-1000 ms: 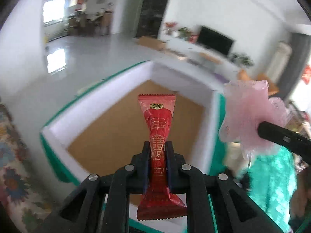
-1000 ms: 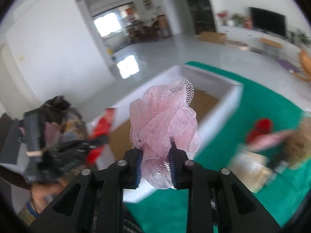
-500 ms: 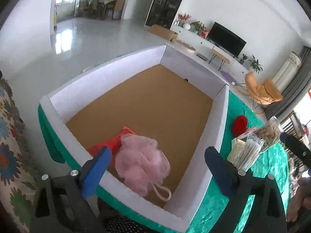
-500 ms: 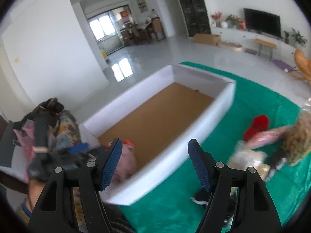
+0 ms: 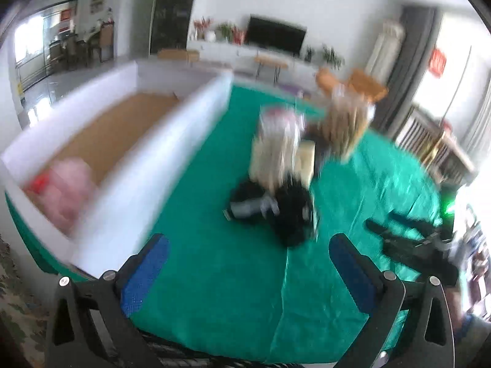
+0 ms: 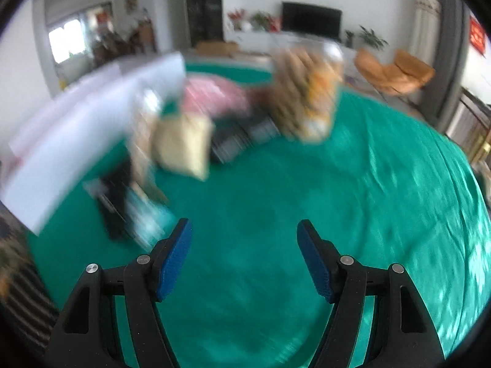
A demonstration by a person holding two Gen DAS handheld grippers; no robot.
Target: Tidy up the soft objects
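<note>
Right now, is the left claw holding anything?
No: the left claw is open, its jaws having just been opening, with only green cloth between its blue pads.

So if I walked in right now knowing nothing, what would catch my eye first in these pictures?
Probably the bright green cloth spread over the whole table, with a blurred heap of packets and dark items piled near its middle. Next, the big white box along the left edge, where a pink mesh puff and a red packet lie in the near corner. At the bottom of each view, a blue-padded gripper, left and right, is open and empty.
</note>
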